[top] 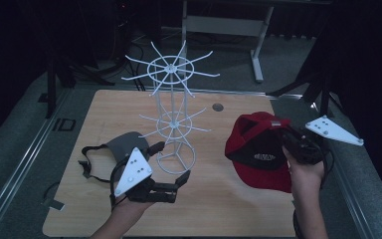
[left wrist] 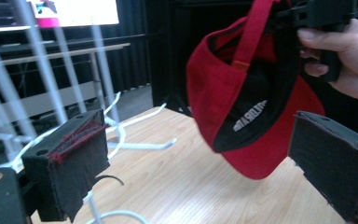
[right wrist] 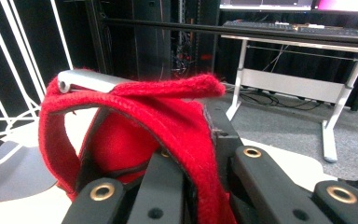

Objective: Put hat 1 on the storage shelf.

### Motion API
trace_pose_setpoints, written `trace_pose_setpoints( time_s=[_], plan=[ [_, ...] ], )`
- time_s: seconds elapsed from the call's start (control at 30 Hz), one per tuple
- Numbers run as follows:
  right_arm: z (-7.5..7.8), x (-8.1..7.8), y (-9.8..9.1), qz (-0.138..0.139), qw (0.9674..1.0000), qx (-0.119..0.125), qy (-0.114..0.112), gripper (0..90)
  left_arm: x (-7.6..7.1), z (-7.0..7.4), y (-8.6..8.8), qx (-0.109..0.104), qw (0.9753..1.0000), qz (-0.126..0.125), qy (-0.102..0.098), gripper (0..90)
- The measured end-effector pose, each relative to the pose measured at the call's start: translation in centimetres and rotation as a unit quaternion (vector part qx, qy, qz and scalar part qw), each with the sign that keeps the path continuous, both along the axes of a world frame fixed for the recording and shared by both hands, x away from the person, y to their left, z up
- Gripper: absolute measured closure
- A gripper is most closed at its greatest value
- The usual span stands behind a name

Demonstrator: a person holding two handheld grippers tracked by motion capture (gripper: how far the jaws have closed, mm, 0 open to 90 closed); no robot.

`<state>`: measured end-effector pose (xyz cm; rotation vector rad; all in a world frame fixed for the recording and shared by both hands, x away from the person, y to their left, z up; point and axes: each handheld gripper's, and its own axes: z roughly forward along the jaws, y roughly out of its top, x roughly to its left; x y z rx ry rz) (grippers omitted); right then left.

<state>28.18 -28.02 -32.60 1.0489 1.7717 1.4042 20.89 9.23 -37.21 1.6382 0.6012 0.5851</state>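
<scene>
We are holding the red cap (top: 258, 149) off the wooden table (top: 219, 199), our right gripper (top: 288, 137) clamped together on its rear strap, while our left gripper (top: 171, 167), jaws apart and holding nothing, is hovering beside the white wire rack (top: 171, 107); a grey cap (top: 124, 144) is lying behind it.

The high view looked forward and down over the bench (top: 219, 199). Each claw camera sat close along its jaws; all three shared the red cap (top: 258, 154).
</scene>
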Motion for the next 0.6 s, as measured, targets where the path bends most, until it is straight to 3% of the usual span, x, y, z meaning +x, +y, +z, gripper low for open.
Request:
trace_pose_setpoints(
  time_s=[0.3,0.6],
  plan=[
    [0.5,-0.3,0.3,0.006,1.0,0.004,-0.002,86.0,1.3,1.1,-3.7,0.02,0.9994,-0.028,-0.005,5.8],
    [1.0,-0.7,0.4,0.017,0.9998,0.009,-0.006,86.0,3.1,0.8,-7.8,0.038,0.9982,-0.046,-0.004,6.2]
  ],
)
